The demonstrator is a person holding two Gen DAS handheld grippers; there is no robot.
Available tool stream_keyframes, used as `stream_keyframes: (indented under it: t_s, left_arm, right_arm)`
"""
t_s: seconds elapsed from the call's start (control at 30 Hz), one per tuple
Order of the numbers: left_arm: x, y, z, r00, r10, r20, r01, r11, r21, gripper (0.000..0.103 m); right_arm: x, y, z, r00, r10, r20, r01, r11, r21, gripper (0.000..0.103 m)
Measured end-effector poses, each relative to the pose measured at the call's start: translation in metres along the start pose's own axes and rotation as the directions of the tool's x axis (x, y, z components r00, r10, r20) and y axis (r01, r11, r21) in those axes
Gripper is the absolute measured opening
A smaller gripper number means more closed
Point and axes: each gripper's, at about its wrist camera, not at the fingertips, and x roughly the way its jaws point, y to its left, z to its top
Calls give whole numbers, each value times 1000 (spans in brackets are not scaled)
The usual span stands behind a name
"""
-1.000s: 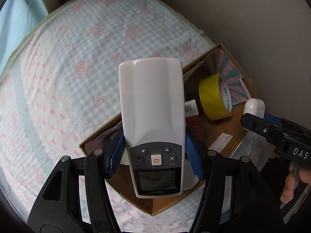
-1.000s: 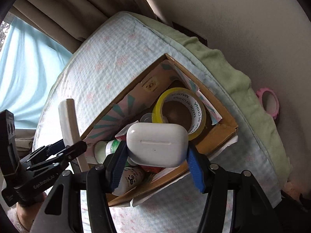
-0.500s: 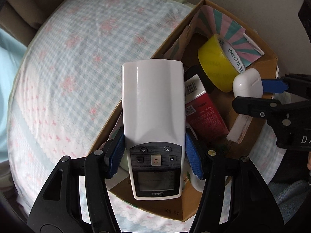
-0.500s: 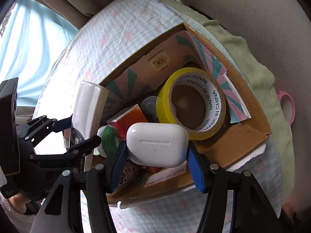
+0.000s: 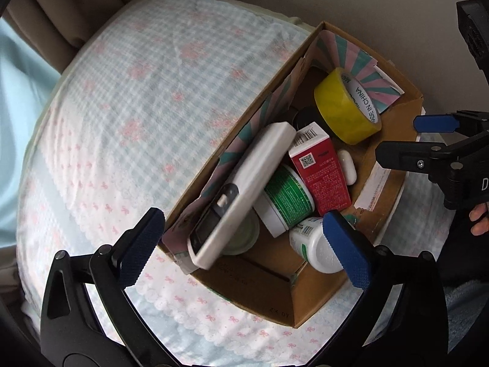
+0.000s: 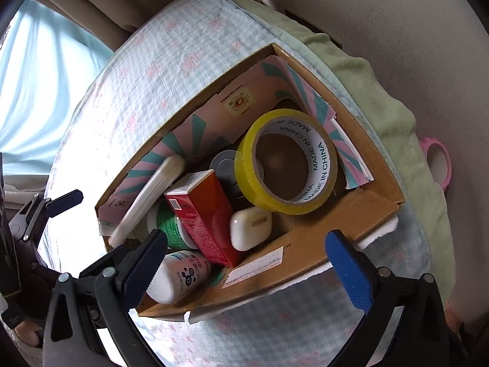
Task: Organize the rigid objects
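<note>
Hand-held gripper, left: spread, empty, low in frame; right: spread, empty; remote tilted against cardboard box wall at centre; earbud case inside beside red carton.

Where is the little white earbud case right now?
In the right wrist view the earbud case lies inside the cardboard box, between the red carton and the yellow tape roll.
</note>
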Motion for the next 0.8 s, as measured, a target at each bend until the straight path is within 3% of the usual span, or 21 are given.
stream_keyframes:
  t_s: [0.43, 0.67, 0.8]
  left_arm:
    - [-84, 4, -39, 993, 31, 116, -27, 999, -36, 103]
    - [-164, 28, -94, 973, 81, 216, -45, 985, -166, 103]
    - [-211, 52, -140, 958, 130, 254, -50, 953, -300, 103]
  right_arm:
    - [-55, 36, -26, 993, -29, 115, 37, 997, -61, 103]
    - [-110, 83, -59, 981, -23, 191, 55, 984, -167, 103]
    - [-140, 116, -77, 973, -3, 230, 63, 966, -252, 103]
